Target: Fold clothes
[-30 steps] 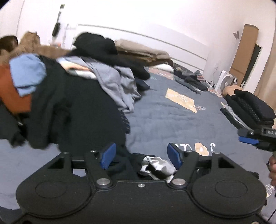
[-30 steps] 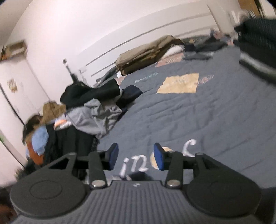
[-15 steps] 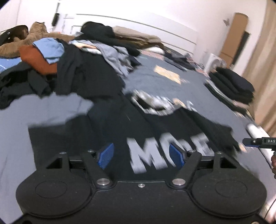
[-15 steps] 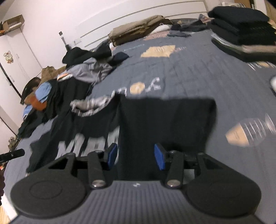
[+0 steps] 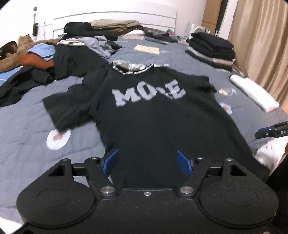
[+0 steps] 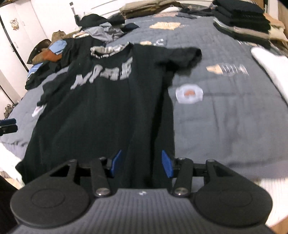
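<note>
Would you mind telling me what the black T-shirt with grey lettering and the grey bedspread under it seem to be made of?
Black T-shirt with grey lettering: probably soft matte cotton jersey; it lies limp and creased, and the letters look printed on.
Grey bedspread: likely quilted matte fabric, given its stitched, puffy ridges.

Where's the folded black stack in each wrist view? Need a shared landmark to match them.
Left wrist: folded black stack sits upper right, by the curtain, beyond the T-shirt.
Right wrist: the stack is at the top right edge, partly cropped.
Shared landmark: the black T-shirt with grey letters, spread centre in both views, collar pointing away from the cameras.
</note>
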`<act>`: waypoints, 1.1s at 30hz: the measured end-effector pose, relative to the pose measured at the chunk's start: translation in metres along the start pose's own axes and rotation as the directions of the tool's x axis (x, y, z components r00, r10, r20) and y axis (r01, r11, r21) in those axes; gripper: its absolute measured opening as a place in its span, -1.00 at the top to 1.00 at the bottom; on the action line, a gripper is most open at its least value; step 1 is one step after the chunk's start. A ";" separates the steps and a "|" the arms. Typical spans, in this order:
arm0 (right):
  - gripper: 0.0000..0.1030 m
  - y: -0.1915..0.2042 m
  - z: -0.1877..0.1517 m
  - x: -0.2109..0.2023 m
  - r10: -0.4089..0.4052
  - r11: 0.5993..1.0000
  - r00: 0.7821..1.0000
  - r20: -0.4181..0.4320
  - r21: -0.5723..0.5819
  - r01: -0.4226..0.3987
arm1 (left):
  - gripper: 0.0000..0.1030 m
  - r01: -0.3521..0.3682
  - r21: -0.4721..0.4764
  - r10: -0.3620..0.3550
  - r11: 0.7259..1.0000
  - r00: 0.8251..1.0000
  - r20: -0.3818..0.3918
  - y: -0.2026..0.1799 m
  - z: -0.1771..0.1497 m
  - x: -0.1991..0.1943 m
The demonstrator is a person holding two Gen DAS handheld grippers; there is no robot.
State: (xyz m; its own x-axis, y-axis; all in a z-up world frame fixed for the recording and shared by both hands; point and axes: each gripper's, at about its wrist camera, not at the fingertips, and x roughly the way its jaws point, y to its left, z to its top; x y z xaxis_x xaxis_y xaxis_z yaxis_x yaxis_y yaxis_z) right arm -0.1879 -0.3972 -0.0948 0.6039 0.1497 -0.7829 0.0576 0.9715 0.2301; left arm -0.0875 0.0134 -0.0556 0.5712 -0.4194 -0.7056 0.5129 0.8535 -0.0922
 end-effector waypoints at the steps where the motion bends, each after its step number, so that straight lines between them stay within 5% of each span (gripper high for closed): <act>1: 0.06 0.001 -0.008 0.000 -0.007 1.000 1.000 -0.010 -0.002 0.007 | -0.36 -0.006 0.000 0.006 1.000 1.000 -0.004 0.000 -0.007 -0.003; 15: 0.04 0.015 -0.066 -0.006 -0.030 0.999 0.996 -0.079 -0.028 0.028 | -0.36 -0.002 -0.030 0.001 1.000 1.000 -0.027 -0.007 -0.092 -0.017; 20: 0.04 0.019 -0.075 -0.002 -0.048 0.998 0.995 -0.082 -0.034 0.046 | -0.36 -0.027 -0.118 0.024 0.993 0.999 -0.028 0.010 -0.121 -0.015; 30: 0.05 0.027 -0.082 0.015 -0.073 0.997 0.994 -0.077 -0.012 0.072 | -0.36 -0.125 -0.053 0.125 0.991 0.992 -0.002 0.016 -0.128 -0.023; 33: 0.23 0.030 -0.084 0.022 -0.069 0.997 0.994 -0.081 -0.024 0.067 | -0.36 -0.154 -0.042 0.154 0.987 0.988 0.002 0.018 -0.128 -0.023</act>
State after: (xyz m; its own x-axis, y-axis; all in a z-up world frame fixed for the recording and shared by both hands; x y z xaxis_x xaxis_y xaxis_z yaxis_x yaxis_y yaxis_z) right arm -0.2396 -0.3494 -0.1536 0.5320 0.0971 -0.8411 0.0786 0.9834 0.1632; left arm -0.1737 0.0778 -0.1307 0.6449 -0.2834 -0.7098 0.3914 0.9201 -0.0117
